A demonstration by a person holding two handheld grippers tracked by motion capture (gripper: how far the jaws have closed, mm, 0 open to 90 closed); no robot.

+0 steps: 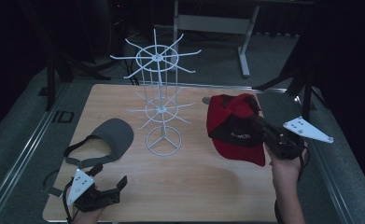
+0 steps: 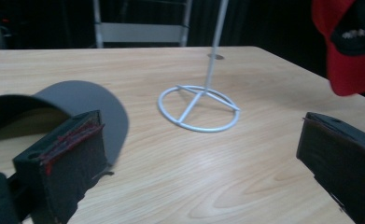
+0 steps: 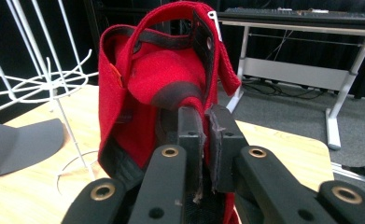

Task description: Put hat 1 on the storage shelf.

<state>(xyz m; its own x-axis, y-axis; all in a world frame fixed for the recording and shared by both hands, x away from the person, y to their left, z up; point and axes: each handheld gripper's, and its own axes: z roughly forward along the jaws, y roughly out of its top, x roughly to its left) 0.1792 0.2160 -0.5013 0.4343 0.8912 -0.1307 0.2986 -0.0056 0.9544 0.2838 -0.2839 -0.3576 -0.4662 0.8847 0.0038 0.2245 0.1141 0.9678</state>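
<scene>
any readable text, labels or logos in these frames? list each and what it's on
Red cap, held in the right claw: white lettering on its black band, too blurred to read in the high view.
The same lettering in the left gripper view: cut off by the frame edge and blurred, not readable.
Grey visor, white wire rack, table: no text.

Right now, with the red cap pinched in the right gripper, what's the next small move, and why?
Probably carry the red cap left toward the white rack: the right gripper is shut on its fabric and holds it off the table, while the rack's hooks are bare.
</scene>
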